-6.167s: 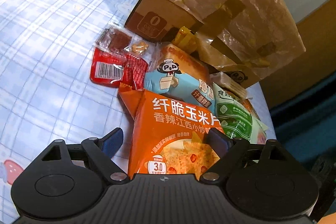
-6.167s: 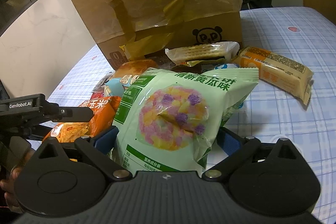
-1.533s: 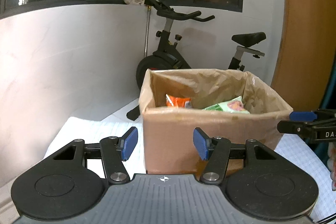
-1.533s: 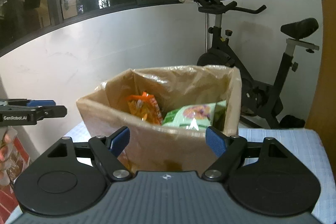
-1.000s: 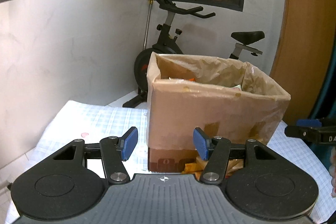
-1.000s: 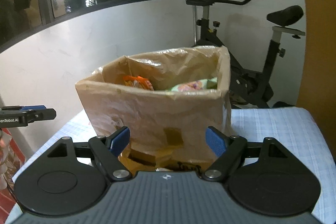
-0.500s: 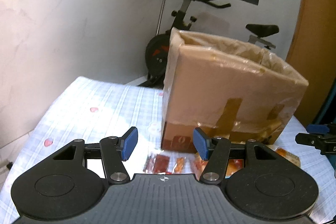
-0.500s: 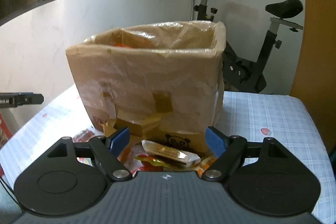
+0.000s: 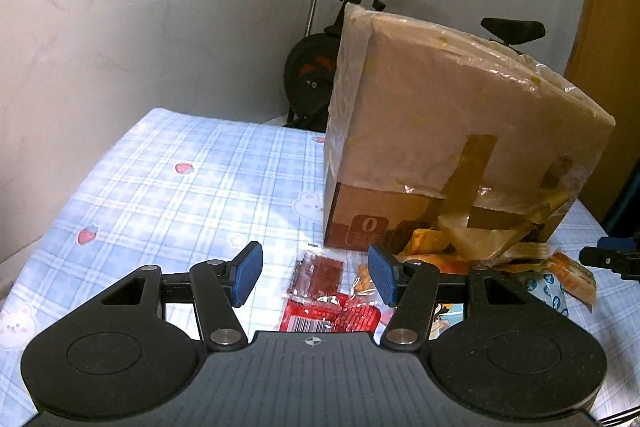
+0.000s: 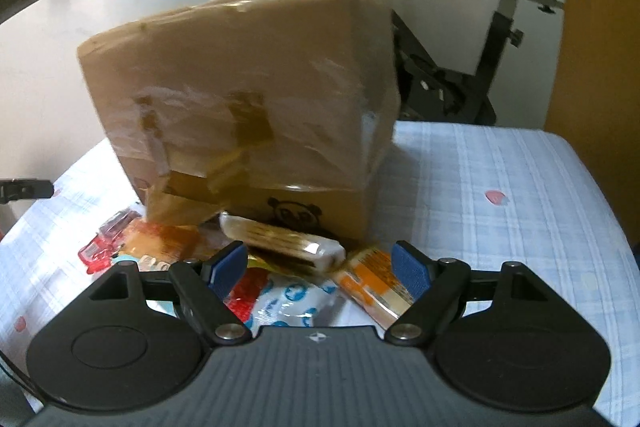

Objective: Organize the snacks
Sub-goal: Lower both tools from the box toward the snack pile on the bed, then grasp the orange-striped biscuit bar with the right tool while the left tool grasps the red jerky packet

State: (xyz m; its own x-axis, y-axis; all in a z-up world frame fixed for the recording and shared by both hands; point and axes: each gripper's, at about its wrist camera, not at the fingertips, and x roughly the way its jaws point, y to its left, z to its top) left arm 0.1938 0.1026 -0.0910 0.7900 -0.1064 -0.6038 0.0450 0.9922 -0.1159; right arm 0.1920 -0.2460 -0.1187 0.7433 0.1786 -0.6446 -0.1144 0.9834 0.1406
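A tall cardboard box (image 9: 452, 143) wrapped in plastic stands on the blue checked cloth; it also shows in the right wrist view (image 10: 248, 99). Snack packets lie in front of it. My left gripper (image 9: 314, 273) is open and empty above a red packet (image 9: 328, 313) and a clear packet (image 9: 322, 273). My right gripper (image 10: 320, 269) is open and empty above a clear cracker pack (image 10: 284, 239), an orange bar (image 10: 374, 279) and a white-blue packet (image 10: 292, 301). The box's inside is hidden.
An exercise bike (image 9: 360, 27) stands behind the table by the white wall; it shows in the right wrist view (image 10: 480, 67) too. The right gripper's tip (image 9: 608, 259) shows at the left view's right edge. Bare cloth (image 9: 168, 187) lies left of the box.
Both grippers have come down and tilted from above the box rim to the snack pile at its foot. The snacks inside the box are out of sight now. Both stay open.
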